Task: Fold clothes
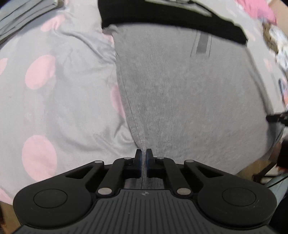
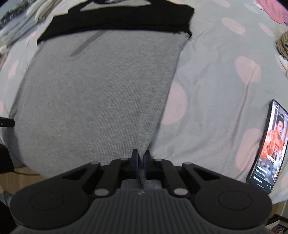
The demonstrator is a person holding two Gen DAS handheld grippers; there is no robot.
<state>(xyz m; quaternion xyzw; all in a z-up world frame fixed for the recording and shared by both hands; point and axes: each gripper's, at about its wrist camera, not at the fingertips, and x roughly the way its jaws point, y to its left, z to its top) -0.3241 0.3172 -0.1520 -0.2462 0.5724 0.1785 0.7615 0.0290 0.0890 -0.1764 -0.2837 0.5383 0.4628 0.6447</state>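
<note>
A grey ribbed garment (image 1: 189, 93) with a black band (image 1: 171, 19) at its far end lies spread on a bed. My left gripper (image 1: 144, 153) is shut on the garment's near left hem corner. My right gripper (image 2: 141, 153) is shut on the near right hem corner of the same grey garment (image 2: 93, 93), whose black band (image 2: 118, 19) lies at the far end. The tip of the other gripper shows at the right edge of the left view (image 1: 277, 117) and the left edge of the right view (image 2: 7, 122).
The bed has a grey sheet with pink dots (image 1: 54, 90) (image 2: 216, 81). A phone with a lit screen (image 2: 270, 149) lies on the sheet to the right. Pink clothing (image 1: 255, 9) and other items lie far right. Wood floor (image 2: 23, 172) shows below the bed edge.
</note>
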